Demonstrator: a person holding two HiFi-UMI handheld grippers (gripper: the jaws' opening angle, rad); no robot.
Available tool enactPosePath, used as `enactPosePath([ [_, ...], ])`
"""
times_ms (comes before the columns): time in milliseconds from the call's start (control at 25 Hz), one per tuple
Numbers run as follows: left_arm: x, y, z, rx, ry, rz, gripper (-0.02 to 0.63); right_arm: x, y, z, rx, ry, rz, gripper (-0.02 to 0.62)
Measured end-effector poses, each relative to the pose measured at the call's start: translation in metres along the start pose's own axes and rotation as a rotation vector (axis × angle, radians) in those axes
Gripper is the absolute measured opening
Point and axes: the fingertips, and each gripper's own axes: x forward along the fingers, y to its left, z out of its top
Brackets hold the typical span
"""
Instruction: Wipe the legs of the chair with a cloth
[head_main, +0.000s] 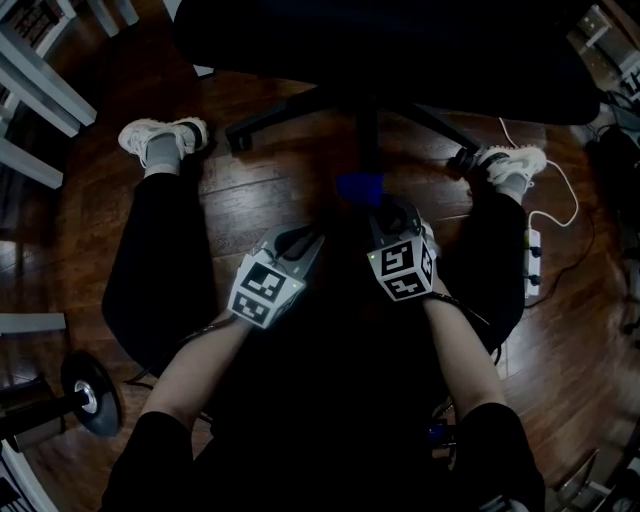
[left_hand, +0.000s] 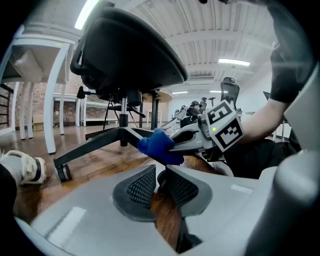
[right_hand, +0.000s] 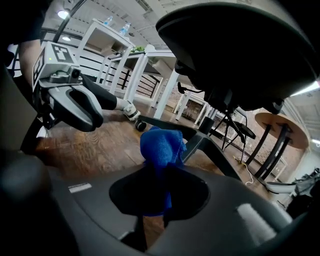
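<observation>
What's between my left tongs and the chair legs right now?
In the left gripper view, the blue cloth, held by the right tongs, sits between the left tongs and the chair legs, over wood floor.

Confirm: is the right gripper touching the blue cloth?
Touching. The right gripper view shows the right gripper with its jaws pinched on the blue cloth, whose bunched end sticks out past them.

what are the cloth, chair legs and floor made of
Cloth: fuzzy blue nap, likely microfibre.
Legs: smooth matt black, plastic or painted metal; cannot tell which.
Floor: glossy brown planks with grain, wood or laminate.
</observation>
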Motion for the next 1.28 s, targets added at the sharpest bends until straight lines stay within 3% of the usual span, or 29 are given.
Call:
enactPosePath([
  [200,0.014,-0.019,0.013,0.041,0.014,-0.031,0.061,-0.007,0.008,-0.004,0.034,-0.019,0.033,0.075],
  [400,0.031,-0.026,0.021,0.051,0.018,-0.057,0.061,0.001,-0.019,0.011,0.172,-0.083,0.053,0.075],
  [560,0.036,-0.011,0.018,0.069,0.059,-0.035,0.061,0.022,-0.071,0.012,0.349,-0.13,-0.025,0.075],
  [800,0.054,-0.016,0.012,0.089,0.107,0.01,0.061,0.067,-0.138,-0.014,0.684,-0.168,-0.008,0.075],
  [1000,0.063,-0.025,0.016,0.12,0.13,-0.011,0.061,0.088,-0.127,0.001,0.784,-0.223,0.14,0.077],
  [1200,0.07,-0.026,0.013,0.077,0.12,0.001,0.061,0.086,-0.088,-0.008,0.794,-0.197,0.321,0.075],
  [1280,0.071,-0.027,0.014,0.081,0.112,-0.001,0.061,0.076,-0.074,-0.014,0.75,-0.19,0.39,0.075],
])
